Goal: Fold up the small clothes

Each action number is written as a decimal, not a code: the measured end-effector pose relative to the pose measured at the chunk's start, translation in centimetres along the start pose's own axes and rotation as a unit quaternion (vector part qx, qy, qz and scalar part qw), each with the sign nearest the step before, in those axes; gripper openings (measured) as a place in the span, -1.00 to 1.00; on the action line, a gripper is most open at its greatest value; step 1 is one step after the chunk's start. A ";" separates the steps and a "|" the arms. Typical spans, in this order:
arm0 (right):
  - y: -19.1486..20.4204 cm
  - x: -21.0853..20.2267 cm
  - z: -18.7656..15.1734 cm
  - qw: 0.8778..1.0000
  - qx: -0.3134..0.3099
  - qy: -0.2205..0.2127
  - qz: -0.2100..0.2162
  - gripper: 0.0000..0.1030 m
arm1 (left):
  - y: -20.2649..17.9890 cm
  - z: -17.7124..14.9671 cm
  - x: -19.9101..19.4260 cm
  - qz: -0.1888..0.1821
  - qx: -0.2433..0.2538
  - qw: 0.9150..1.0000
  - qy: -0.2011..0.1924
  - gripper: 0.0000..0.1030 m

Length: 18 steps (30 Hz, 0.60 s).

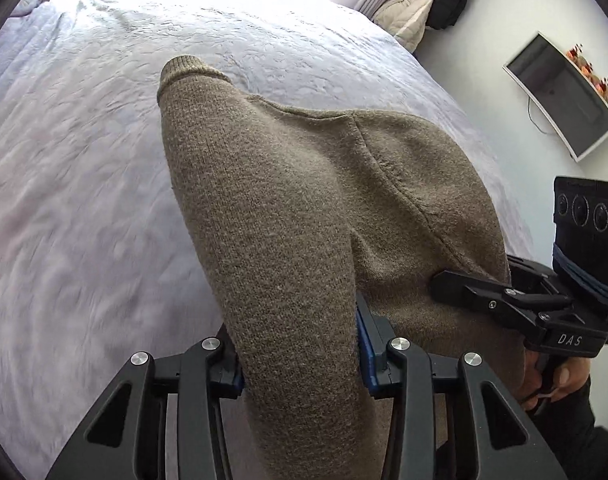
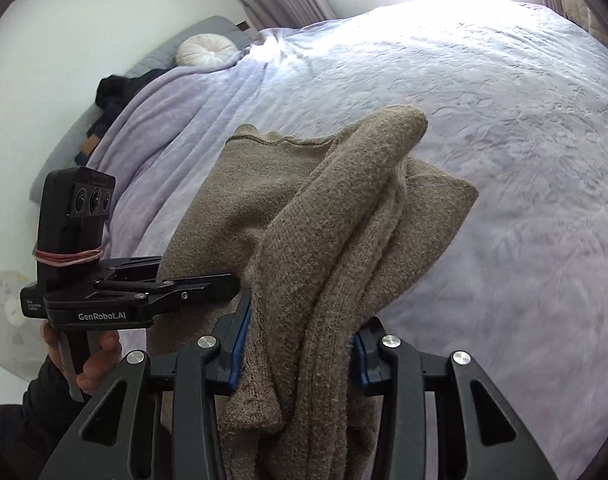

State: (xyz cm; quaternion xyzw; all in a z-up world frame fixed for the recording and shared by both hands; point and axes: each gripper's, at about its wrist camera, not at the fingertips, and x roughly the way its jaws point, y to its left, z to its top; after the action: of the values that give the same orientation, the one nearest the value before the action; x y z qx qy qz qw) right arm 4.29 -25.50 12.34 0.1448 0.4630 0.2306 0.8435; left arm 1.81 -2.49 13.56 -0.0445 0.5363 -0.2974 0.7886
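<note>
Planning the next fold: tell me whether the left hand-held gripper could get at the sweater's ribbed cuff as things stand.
Probably not directly. The left hand-held gripper is already clamped on the brown sweater, and the ribbed cuff lies at the far end of the sleeve draped ahead of it. It would likely have to let go first.

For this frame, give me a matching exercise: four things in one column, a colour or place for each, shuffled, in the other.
Things:
1. knitted sweater
2. bedspread
3. round cushion
4. wall screen

Descriptions:
A. pale lilac, spread under everything
B. white-framed, mounted on the wall
C. brown, clamped by the left gripper and the right gripper
D. cream, at the head of the bed

Pairs: 1-C, 2-A, 3-D, 4-B
</note>
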 end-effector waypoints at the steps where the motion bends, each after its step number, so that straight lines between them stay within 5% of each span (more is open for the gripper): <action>1: 0.6 0.0 -1.1 1.000 -0.003 0.004 0.001 -0.15 | 0.1 -1.4 -0.2 0.001 -0.001 1.000 0.002 -0.16; 5: 1.8 1.3 -4.9 1.000 -0.006 0.024 -0.003 -0.15 | 2.0 -5.6 0.8 -0.003 -0.019 1.000 0.024 -0.15; 7: 1.3 2.9 -6.3 0.999 -0.002 0.042 -0.021 -0.07 | 2.9 -6.7 2.1 0.006 -0.026 0.999 0.032 0.03; 9: 0.4 3.5 -7.2 0.997 0.008 0.054 -0.046 0.25 | 3.6 -7.4 2.1 0.015 -0.038 0.999 0.018 0.46; 12: -1.0 2.0 -7.2 0.997 0.051 0.041 -0.046 0.29 | 4.9 -8.1 -0.2 0.019 -0.063 0.998 0.003 0.56; 18: 3.0 -4.0 -6.1 0.989 -0.037 -0.027 -0.144 0.34 | 3.4 -6.8 -4.5 0.149 -0.020 0.987 -0.062 0.57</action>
State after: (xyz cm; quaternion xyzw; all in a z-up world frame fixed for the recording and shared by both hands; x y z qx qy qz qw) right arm -3.45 -24.87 13.33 0.0517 0.4469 0.1201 0.8850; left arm -3.77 4.27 13.09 0.0018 0.4932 -0.1622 0.8547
